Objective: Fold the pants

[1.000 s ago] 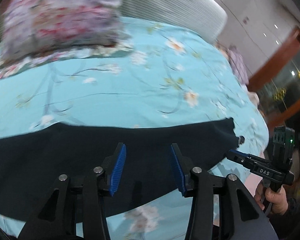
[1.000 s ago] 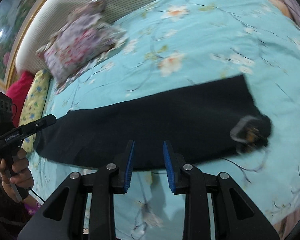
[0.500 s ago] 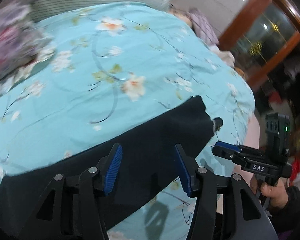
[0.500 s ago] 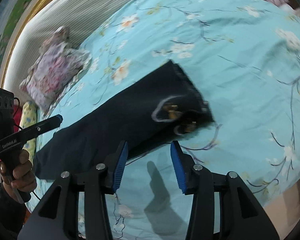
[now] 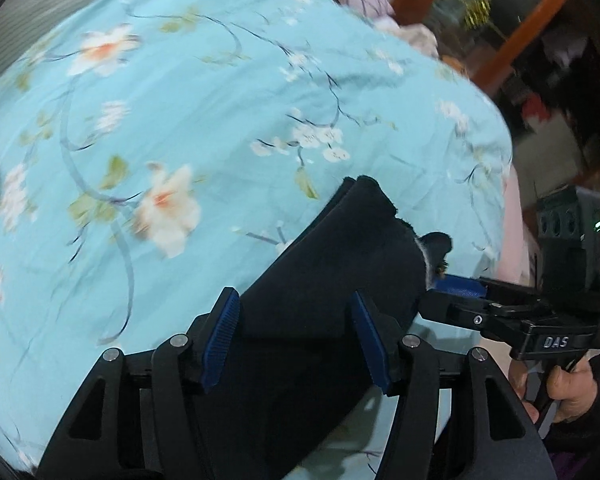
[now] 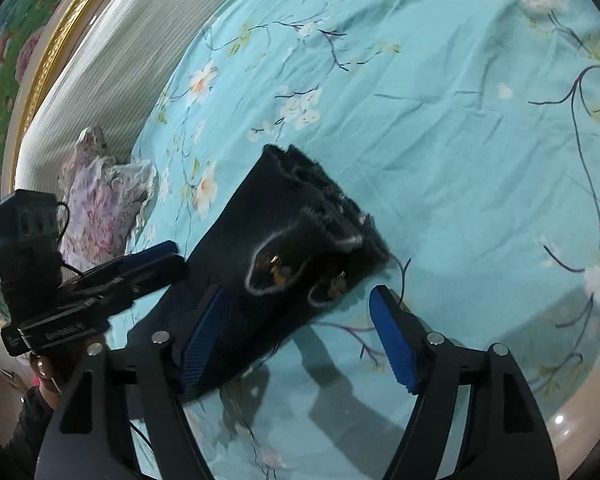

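Note:
Dark navy pants (image 5: 332, 280) lie flat as a long strip on the turquoise floral bedspread (image 5: 180, 120). Their frayed hem end (image 6: 320, 208) carries small metal-studded patches (image 6: 278, 266). My left gripper (image 5: 296, 324) is open and hovers over the pants near that end. My right gripper (image 6: 300, 320) is open wide, its left pad over the cloth edge and its right pad over the bedspread (image 6: 460, 120). Each gripper shows in the other's view: the right one (image 5: 452, 292) beside the hem, the left one (image 6: 152, 256) over the pants.
A floral pillow (image 6: 100, 200) lies near the striped headboard (image 6: 120, 60) at the bed's far side. The bed's edge drops off at the right in the left wrist view, with a wooden cabinet (image 5: 500, 20) beyond. A floor strip (image 6: 580, 420) lies beside the bed's corner.
Both grippers have swung along the pants toward the hem end and moved in close over it. The right gripper's jaws stand wider apart than before.

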### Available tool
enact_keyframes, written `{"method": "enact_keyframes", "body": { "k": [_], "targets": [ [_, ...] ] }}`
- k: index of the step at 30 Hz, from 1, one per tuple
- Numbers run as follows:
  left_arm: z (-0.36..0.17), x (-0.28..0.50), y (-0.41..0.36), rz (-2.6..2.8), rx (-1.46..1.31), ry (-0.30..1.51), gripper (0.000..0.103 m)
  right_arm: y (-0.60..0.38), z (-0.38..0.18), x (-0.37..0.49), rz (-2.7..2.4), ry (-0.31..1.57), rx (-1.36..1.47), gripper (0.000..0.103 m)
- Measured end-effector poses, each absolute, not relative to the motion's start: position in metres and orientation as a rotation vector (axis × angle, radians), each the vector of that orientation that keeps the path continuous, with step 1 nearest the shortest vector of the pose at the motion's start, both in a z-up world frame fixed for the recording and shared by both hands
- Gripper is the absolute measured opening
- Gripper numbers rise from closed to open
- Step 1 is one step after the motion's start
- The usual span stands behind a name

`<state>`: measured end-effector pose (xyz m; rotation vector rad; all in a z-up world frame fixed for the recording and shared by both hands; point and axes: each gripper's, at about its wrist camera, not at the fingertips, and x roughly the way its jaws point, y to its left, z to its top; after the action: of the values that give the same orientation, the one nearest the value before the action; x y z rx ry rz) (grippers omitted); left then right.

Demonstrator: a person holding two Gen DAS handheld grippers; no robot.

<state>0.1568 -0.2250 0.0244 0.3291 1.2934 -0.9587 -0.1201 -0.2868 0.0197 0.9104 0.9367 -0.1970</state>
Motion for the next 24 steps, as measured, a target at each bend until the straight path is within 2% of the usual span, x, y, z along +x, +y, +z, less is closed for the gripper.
{"method": "enact_keyframes", "body": {
  "k": [4,6,9,13,15,18,20,24],
  "targets": [
    [0.011,0.16,-0.254,-1.003,0.403,1.315,0.059,-0.298,0.013,-0.121,-0.185,0.898,0.956,0.072],
    [0.004,0.163,-0.268,-1.017,0.436,1.334,0.059,-0.302,0.011,-0.122,-0.179,0.893,0.952,0.051],
    [-0.01,0.169,-0.286,-1.044,0.451,1.38,0.059,-0.309,0.003,-0.125,-0.16,0.896,0.965,0.036],
    [-0.015,0.174,-0.301,-1.093,0.426,1.399,0.057,-0.313,-0.001,-0.129,-0.142,0.882,0.968,0.025],
    [-0.016,0.172,-0.307,-1.133,0.435,1.397,0.038,-0.313,-0.001,-0.131,-0.124,0.876,0.962,0.019],
    [-0.012,0.167,-0.311,-1.169,0.462,1.375,0.018,-0.314,-0.002,-0.133,-0.11,0.86,0.968,0.017],
    [-0.006,0.167,-0.307,-1.168,0.448,1.365,0.012,-0.315,0.001,-0.134,-0.098,0.848,0.965,0.017],
    [0.011,0.175,-0.287,-1.164,0.34,1.35,0.011,-0.313,0.014,-0.134,-0.069,0.819,0.94,0.016]
  ]
}}
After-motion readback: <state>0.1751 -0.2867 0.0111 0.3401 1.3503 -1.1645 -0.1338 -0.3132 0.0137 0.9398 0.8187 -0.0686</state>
